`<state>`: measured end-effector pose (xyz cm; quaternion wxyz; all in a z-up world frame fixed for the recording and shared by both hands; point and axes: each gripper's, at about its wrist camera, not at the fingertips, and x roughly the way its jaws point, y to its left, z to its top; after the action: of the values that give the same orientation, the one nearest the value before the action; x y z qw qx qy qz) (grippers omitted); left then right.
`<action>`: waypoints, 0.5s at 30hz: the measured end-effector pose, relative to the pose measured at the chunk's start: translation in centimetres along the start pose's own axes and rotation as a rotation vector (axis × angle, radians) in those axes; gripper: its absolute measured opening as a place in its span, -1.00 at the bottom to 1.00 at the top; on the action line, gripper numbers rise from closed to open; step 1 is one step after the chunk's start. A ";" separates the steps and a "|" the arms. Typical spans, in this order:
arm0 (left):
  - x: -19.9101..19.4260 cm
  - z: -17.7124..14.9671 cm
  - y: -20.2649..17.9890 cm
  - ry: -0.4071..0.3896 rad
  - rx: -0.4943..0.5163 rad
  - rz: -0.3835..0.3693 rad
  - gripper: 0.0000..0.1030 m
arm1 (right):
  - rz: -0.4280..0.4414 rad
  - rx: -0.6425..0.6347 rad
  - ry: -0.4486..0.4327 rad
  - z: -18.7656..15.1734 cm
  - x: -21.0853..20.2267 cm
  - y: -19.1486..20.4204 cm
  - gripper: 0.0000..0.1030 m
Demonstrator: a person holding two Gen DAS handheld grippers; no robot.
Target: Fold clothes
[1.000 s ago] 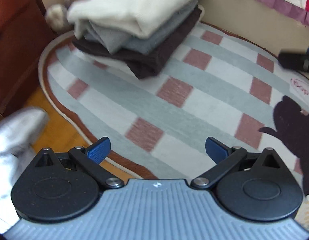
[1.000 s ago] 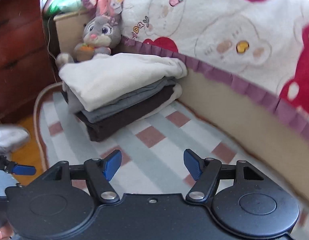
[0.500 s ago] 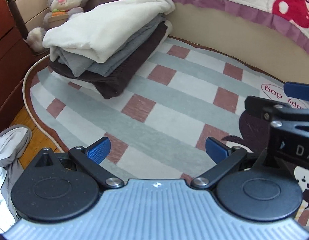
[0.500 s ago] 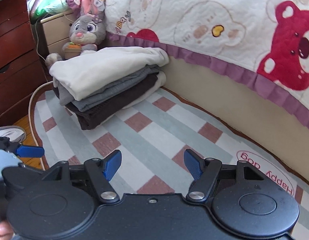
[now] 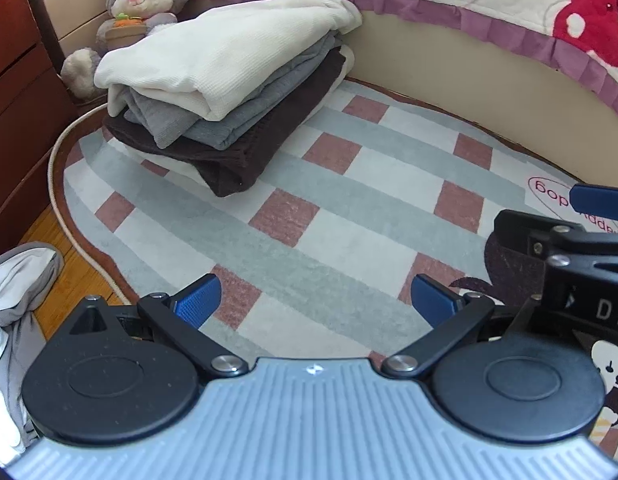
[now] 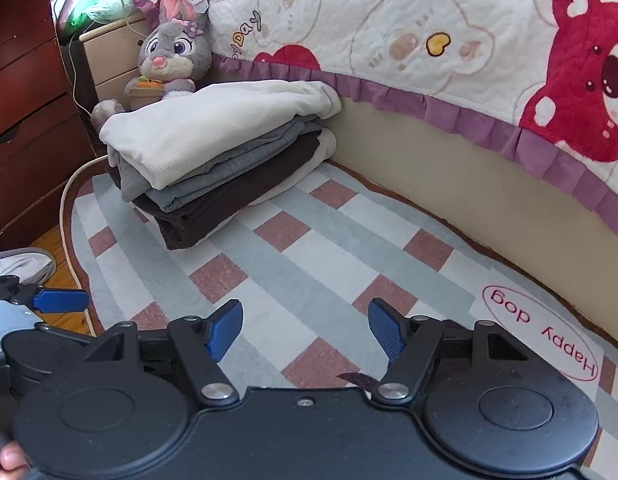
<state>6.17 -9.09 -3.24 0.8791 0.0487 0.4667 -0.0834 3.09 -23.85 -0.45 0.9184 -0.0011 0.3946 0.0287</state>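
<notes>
A stack of folded clothes [image 5: 225,92] lies on the checked rug [image 5: 329,216], cream on top, grey beneath, dark brown at the bottom; the right wrist view shows the stack [image 6: 213,152] at the rug's far left. A crumpled grey garment [image 5: 17,292] sits on the wooden floor at the left, its edge [image 6: 27,266] also showing in the right wrist view. My left gripper [image 5: 315,300] hangs open over bare rug, nothing between its blue pads. My right gripper [image 6: 305,326] is open too, over the rug, well short of the stack.
A plush rabbit [image 6: 169,56] sits behind the stack against a cream nightstand [image 6: 109,60]. A dark wooden dresser [image 6: 25,120] stands at the left. The bed's side [image 6: 469,180] with a bear-print quilt [image 6: 429,32] borders the rug at the back and right.
Both views have swung: the stack moved from top centre towards the upper left, and the rabbit and bed came into the left view. The right gripper now shows at the left view's right edge.
</notes>
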 end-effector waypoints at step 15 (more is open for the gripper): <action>0.2 -0.2 0.2 -0.008 0.002 0.006 1.00 | -0.047 -0.058 -0.026 -0.2 -0.2 0.6 0.45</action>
<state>6.13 -8.92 -3.56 0.8812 0.0505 0.4630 -0.0815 2.78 -23.29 -0.44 0.9233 -0.0368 0.3817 0.0188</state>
